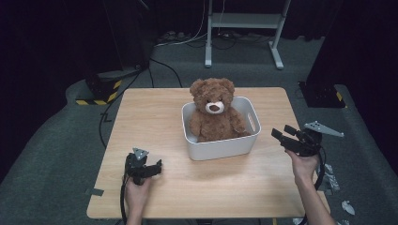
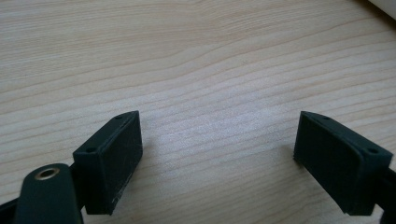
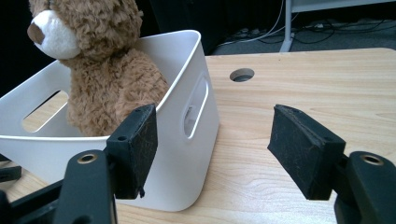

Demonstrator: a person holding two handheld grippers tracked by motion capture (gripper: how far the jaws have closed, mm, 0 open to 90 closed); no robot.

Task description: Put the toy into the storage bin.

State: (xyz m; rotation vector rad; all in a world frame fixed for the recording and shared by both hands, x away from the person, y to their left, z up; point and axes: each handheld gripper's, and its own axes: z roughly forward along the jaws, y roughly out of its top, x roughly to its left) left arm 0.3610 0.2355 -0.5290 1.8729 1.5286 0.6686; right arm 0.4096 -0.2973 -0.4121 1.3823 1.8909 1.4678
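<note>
So we've got a fuzzy brown plush teddy bear (image 1: 213, 111) sitting upright in a white plastic bin with cut-out handles (image 1: 224, 147), a bit past the middle of the light wooden counter (image 1: 155, 117). The bear's legs and lower body are hidden behind the bin wall, and in the right gripper view the top of its head is cut off. We can't spot any label or writing on the bear or the bin.

Our right claw (image 1: 280, 135) hangs at about 3 o'clock from the bin, near it but not touching, jaws apart with nothing between them; its flat black pads look rough. Our left claw (image 1: 157, 166) sits at about 7 o'clock from the bin, low over bare wood grain, jaws spread wide and empty.
</note>
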